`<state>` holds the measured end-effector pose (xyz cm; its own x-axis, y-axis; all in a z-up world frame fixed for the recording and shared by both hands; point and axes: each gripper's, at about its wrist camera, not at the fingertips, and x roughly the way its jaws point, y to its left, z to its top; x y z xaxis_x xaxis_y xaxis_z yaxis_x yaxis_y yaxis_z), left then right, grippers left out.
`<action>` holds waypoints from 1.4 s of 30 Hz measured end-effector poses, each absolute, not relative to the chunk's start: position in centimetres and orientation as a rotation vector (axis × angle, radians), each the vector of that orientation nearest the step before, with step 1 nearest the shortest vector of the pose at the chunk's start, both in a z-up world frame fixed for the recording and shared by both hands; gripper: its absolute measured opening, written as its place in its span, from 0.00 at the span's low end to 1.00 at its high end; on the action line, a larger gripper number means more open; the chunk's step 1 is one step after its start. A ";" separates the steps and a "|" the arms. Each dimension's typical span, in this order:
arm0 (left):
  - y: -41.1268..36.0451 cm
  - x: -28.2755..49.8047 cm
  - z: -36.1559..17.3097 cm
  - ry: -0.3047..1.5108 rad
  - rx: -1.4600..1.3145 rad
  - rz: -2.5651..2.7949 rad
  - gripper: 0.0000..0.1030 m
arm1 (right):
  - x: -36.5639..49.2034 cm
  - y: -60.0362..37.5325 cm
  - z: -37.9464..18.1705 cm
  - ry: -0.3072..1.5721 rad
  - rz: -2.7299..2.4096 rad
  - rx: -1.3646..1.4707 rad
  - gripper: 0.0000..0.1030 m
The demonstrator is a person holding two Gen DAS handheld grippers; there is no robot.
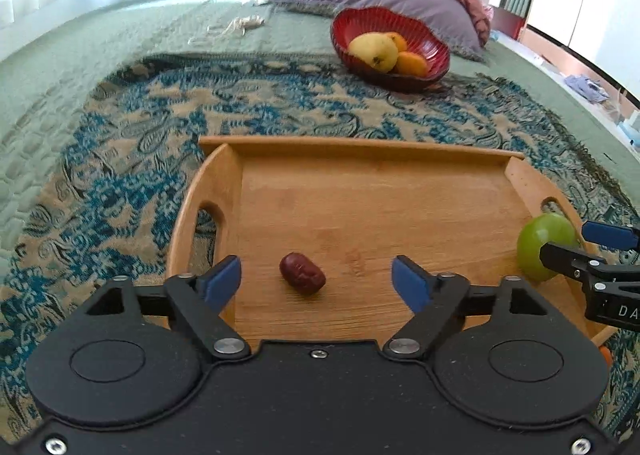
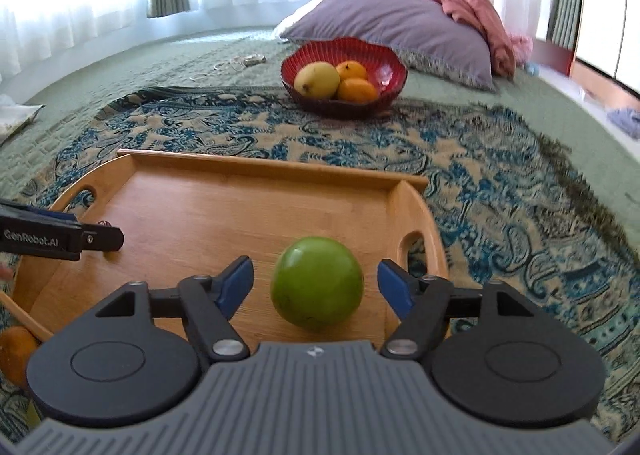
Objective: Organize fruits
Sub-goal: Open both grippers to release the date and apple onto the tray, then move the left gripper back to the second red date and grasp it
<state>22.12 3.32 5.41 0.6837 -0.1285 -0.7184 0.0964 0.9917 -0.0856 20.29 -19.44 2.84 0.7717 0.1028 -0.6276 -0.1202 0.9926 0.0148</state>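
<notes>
On wooden tray (image 2: pixel 208 211), green apple (image 2: pixel 317 282), "GenRobot.AI" left gripper (image 2: pixel 100 237) (jaws spread)

"genrobot.ai" in white on the left gripper (image 2: pixel 100 237) — "da", cut off, on the right gripper (image 1: pixel 580 245).

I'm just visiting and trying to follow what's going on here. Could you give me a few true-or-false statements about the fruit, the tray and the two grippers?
1. The green apple sits on the wooden tray. True.
2. The right gripper is clamped on the apple. False: its jaws stand open on either side, not touching it.
3. The red bowl holds a yellow mango and two oranges. True.
4. The left gripper holds the red date. False: the date lies on the tray between open jaws.
5. The bowl stands on the tray. False: it stands beyond it on the patterned blanket.
</notes>
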 end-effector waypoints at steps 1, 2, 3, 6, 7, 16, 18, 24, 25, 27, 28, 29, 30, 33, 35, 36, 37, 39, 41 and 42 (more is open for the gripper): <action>3.2 21.8 5.7 0.802 -0.034 -0.128 0.81 | 20.0 -19.4 3.0 0.671 0.123 -0.030 0.81; 3.2 21.5 5.9 0.799 -0.029 -0.130 0.83 | 19.8 -19.5 3.1 0.666 0.126 -0.027 0.82; 3.1 21.1 6.1 0.793 -0.024 -0.133 0.85 | 19.5 -19.6 3.1 0.663 0.128 -0.022 0.84; 3.0 19.8 6.6 0.769 -0.016 -0.157 0.89 | 18.6 -19.9 3.2 0.652 0.130 0.001 0.86; 3.0 19.3 6.7 0.760 -0.017 -0.165 0.91 | 18.2 -20.0 3.3 0.648 0.132 0.008 0.86; 2.9 14.9 6.7 0.718 -0.029 -0.189 0.94 | 14.8 -21.0 2.9 0.600 0.133 0.027 0.93; 3.0 14.1 6.5 0.709 -0.030 -0.186 0.95 | 14.0 -21.1 2.8 0.586 0.132 0.021 0.96; 3.2 11.3 5.9 0.680 -0.031 -0.184 0.96 | 11.3 -21.2 2.4 0.517 0.146 -0.001 1.00; 3.2 10.8 5.9 0.674 -0.031 -0.183 0.96 | 10.9 -21.2 2.4 0.507 0.147 -0.009 1.00; 3.2 9.8 5.8 0.657 -0.030 -0.177 0.97 | 10.1 -21.1 2.3 0.486 0.151 -0.029 1.00; 3.2 9.2 5.7 0.646 -0.031 -0.173 0.98 | 9.6 -21.0 2.1 0.475 0.151 -0.042 1.00; 3.2 8.7 5.7 0.639 -0.033 -0.171 0.98 | 9.2 -20.9 2.1 0.466 0.150 -0.053 1.00; 3.3 8.2 5.6 0.633 -0.035 -0.171 0.98 | 8.9 -20.8 1.9 0.460 0.150 -0.063 1.00; 3.2 6.9 5.3 0.619 -0.038 -0.174 0.99 | 7.9 -20.5 1.5 0.447 0.154 -0.099 1.00; 3.0 6.0 5.2 0.608 -0.024 -0.177 0.99 | 7.2 -20.3 1.2 0.438 0.150 -0.123 1.00; 2.9 5.5 5.1 0.602 -0.014 -0.177 0.99 | 6.9 -20.2 1.0 0.436 0.150 -0.133 1.00; 2.8 5.1 5.0 0.599 -0.006 -0.177 0.99 | 6.7 -20.1 0.8 0.435 0.150 -0.144 1.00; 2.5 4.2 4.7 0.595 0.003 -0.179 1.00 | 6.1 -19.9 0.4 0.435 0.149 -0.157 1.00; 2.5 3.7 4.3 0.595 0.007 -0.181 1.00 | 5.7 -20.0 0.0 0.439 0.152 -0.159 1.00; 2.5 3.4 4.1 0.596 0.007 -0.181 1.00 | 5.5 -20.0 -0.2 0.441 0.154 -0.157 1.00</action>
